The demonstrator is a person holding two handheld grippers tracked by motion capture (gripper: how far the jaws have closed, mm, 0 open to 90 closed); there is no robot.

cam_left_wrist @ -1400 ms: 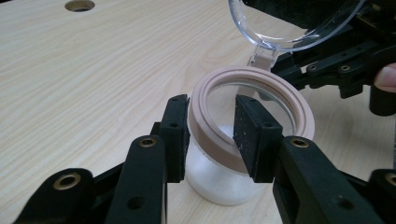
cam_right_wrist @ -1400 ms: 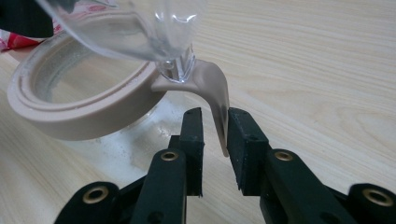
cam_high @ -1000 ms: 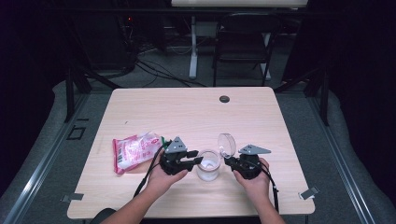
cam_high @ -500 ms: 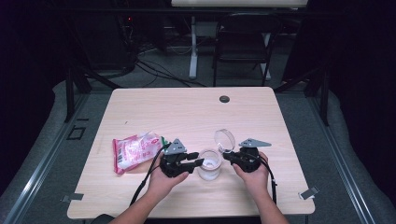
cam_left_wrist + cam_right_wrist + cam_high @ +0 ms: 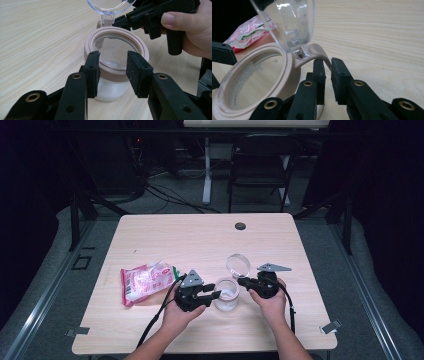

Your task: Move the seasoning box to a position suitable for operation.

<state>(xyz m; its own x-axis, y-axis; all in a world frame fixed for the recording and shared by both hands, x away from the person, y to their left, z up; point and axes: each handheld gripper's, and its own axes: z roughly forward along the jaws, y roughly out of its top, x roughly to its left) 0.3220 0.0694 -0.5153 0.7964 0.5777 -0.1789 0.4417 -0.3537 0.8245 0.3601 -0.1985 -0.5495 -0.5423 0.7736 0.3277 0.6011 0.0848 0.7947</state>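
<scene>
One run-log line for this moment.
left gripper: astride jar rim | right gripper: on hinge tab | lid: open

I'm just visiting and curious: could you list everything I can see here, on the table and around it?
Jar: one, clear with a beige collar, near the table's front edge between the two claws.
Lid: one, clear, swung open and standing up behind the jar, joined to it by a beige strap.
Packet: one, pink and white with some green, left of the jar.
Grommet: one, dark, round, near the table's far edge.
Table: one, light wood.
Chair: one, dark, beyond the table.
Left claw: black, jaws either side of the jar's collar, not pressing on it.
Right claw: black, jaws about the strap.
Hands: two, one on each claw.
</scene>
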